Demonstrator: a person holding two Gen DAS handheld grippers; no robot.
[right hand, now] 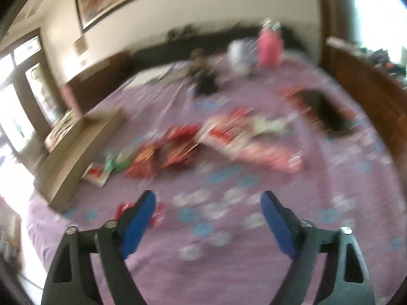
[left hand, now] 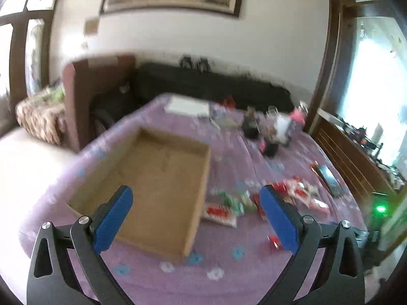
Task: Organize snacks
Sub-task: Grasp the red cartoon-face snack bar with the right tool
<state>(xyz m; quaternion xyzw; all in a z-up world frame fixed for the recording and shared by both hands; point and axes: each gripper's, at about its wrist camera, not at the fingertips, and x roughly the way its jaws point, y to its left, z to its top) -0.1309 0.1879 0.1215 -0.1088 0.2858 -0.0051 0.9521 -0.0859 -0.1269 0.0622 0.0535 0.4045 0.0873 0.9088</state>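
A shallow cardboard box (left hand: 162, 167) lies empty on a purple flowered tablecloth (left hand: 229, 267); the right wrist view shows its side (right hand: 73, 150) at the left. Red, white and green snack packets (left hand: 229, 208) are scattered right of the box, and appear blurred as the snack packets (right hand: 203, 137) mid-table in the right wrist view. My left gripper (left hand: 197, 195) hangs open above the box's near right corner, nothing between its blue pads. My right gripper (right hand: 208, 200) is open over bare cloth, nothing between its jaws. A small red packet (right hand: 157, 213) lies just beside its left finger.
A dark flat object (left hand: 329, 179) lies at the table's right side. Bottles and a pink item (left hand: 296, 115) stand at the far end beside a white tray (left hand: 188, 106). A dark sofa (left hand: 203, 81) runs behind; a wooden cabinet (left hand: 356, 157) stands right.
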